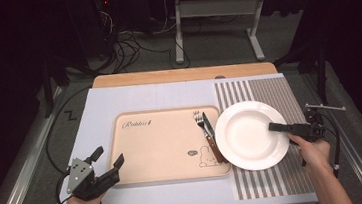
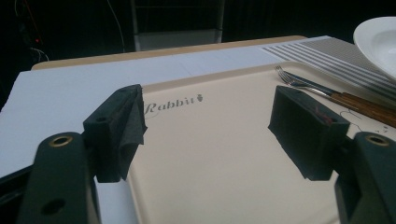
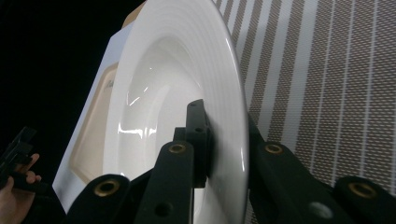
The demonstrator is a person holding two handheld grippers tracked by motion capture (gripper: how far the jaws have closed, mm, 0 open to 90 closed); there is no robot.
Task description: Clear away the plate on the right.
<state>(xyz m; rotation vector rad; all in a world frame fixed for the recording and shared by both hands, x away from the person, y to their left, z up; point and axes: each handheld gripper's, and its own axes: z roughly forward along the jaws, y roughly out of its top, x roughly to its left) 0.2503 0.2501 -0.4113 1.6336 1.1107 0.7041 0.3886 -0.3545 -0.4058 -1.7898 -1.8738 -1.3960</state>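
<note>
A white deep plate (image 1: 246, 136) lies over the striped placemat (image 1: 268, 93), and its left rim overlaps the right edge of the beige tray (image 1: 163, 144). My right gripper (image 1: 274, 126) is shut on the plate's right rim. In the right gripper view one jaw sits inside the plate (image 3: 177, 79) and the other under the rim, at the right gripper (image 3: 224, 121). A fork (image 1: 199, 118) and a wooden-handled knife (image 1: 212, 139) lie on the tray's right side. My left gripper (image 1: 108, 156) stands open over the tray's front left corner, and in its own view the left gripper (image 2: 208, 116) has nothing between its jaws.
The tray (image 2: 210, 154) carries "Rabbit" lettering and a small rabbit drawing. Tray and placemat rest on a white board (image 1: 99, 105) over a wooden table. Fork (image 2: 299, 83), knife (image 2: 364, 105) and plate (image 2: 378, 42) lie ahead to the right of the left gripper. Cables and table legs stand beyond.
</note>
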